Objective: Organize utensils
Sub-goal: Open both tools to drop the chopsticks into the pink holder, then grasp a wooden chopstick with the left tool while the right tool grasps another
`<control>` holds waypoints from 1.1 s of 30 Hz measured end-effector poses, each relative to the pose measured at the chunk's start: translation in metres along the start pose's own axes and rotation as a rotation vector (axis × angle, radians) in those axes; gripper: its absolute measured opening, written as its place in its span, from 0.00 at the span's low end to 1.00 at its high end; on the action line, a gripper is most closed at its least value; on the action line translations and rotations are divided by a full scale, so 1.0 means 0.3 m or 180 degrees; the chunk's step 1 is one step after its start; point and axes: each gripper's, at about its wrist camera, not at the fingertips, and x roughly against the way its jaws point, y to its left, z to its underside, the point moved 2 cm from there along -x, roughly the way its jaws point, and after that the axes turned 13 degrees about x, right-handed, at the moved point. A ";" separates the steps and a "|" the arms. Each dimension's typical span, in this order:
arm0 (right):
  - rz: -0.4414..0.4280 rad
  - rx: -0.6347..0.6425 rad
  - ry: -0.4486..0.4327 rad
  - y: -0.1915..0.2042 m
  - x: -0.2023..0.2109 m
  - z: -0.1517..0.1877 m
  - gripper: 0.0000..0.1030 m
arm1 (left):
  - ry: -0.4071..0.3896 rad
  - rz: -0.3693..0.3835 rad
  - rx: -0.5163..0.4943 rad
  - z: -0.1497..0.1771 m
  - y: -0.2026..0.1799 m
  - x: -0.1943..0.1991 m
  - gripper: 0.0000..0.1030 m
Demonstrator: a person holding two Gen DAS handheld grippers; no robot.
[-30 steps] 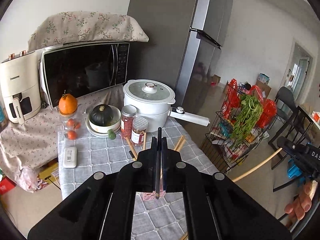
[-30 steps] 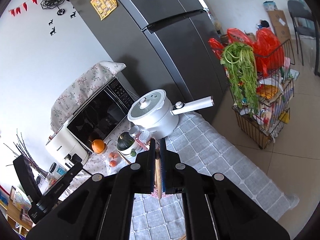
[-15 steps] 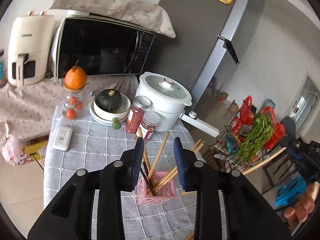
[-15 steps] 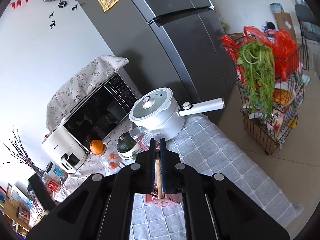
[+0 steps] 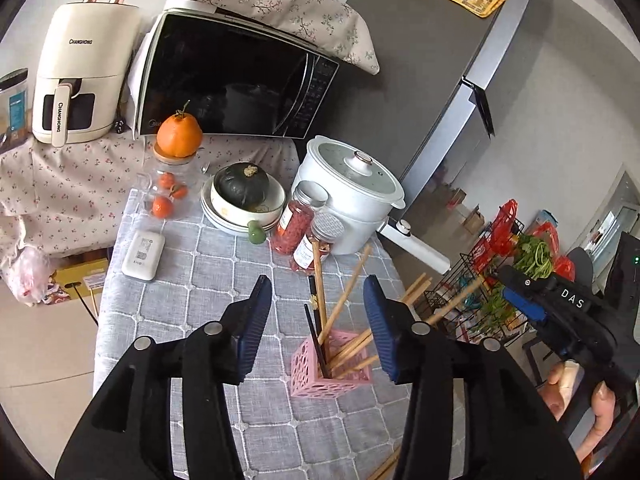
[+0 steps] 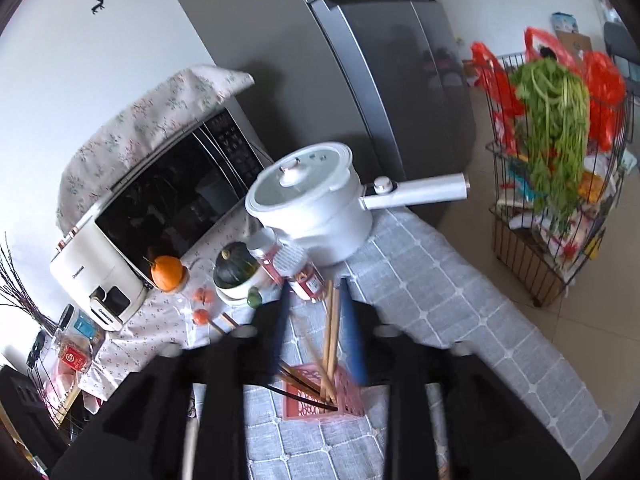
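A pink perforated holder [image 5: 329,364] stands on the grey checked tablecloth [image 5: 192,280] and holds several wooden chopsticks [image 5: 348,292] and a black one [image 5: 314,336]. My left gripper [image 5: 317,322] is open and empty, just above and in front of the holder. In the right wrist view the holder [image 6: 320,394] sits between the open jaws of my right gripper [image 6: 316,334], with wooden chopsticks [image 6: 331,328] standing in it. The right gripper body also shows at the far right of the left wrist view [image 5: 560,308], held by a hand.
Behind the holder stand two spice jars [image 5: 294,216], a white pot with a long handle [image 5: 348,196], a bowl with a dark squash [image 5: 242,194], an orange on a jar [image 5: 178,132], a microwave [image 5: 236,80] and an air fryer [image 5: 76,88]. Loose chopsticks [image 5: 386,466] lie at the table's front edge.
Both grippers have opened. The left one let its black chopstick go into the holder; the right one let its wooden chopstick go into the holder. Both cameras now sit closer to it.
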 end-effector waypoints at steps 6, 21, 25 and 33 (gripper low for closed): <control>0.0203 0.0046 0.0030 -0.051 0.037 0.080 0.54 | 0.0018 -0.0082 -0.0154 0.044 -0.039 -0.002 0.57; 0.0598 -0.0252 0.0664 -0.286 0.114 0.396 0.80 | 0.0828 -0.0441 -0.0816 0.328 -0.148 -0.178 0.93; 0.0749 -0.0468 0.0910 -0.407 0.142 0.531 0.83 | 0.1191 -0.0502 -0.1023 0.435 -0.162 -0.250 0.93; 0.0252 -0.1652 0.1549 -0.631 0.117 0.750 0.83 | 0.1916 -0.0647 -0.1547 0.704 -0.212 -0.405 0.93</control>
